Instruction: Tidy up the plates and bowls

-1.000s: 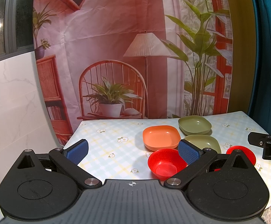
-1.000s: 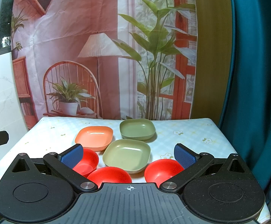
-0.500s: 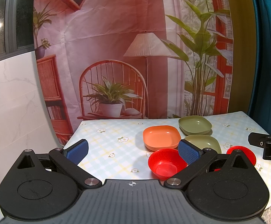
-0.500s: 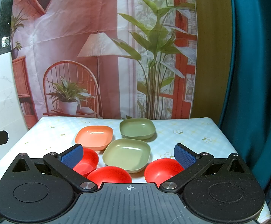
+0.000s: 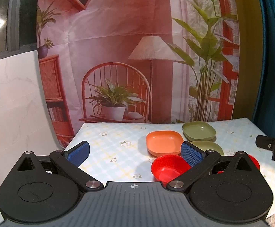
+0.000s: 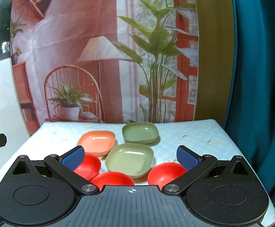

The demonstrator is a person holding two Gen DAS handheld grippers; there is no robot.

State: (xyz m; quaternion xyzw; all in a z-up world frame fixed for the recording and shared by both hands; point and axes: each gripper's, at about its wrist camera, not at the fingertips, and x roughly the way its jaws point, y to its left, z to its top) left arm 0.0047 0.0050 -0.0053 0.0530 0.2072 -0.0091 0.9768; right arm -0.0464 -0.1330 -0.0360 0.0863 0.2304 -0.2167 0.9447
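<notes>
Nothing has moved since a second ago. My left gripper and right gripper both hover spread wide, holding nothing. Ahead of my right gripper sit three red bowls, the orange plate and two green plates.

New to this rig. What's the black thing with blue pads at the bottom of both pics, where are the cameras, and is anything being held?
Each picture comes from a fisheye camera mounted on a handheld two-finger gripper, looking forward along its fingers. A person holds one in each hand; there is no robot arm.

The black body with blue pads is the gripper itself: the left gripper in one view, the right gripper in the other. Both are open and hold nothing.

On the table, which has a floral cloth, lie an orange plate, a dark green plate, a light green plate and three red bowls nearest the camera. Nothing is stacked yet.

The room scene behind is a printed backdrop.
</notes>
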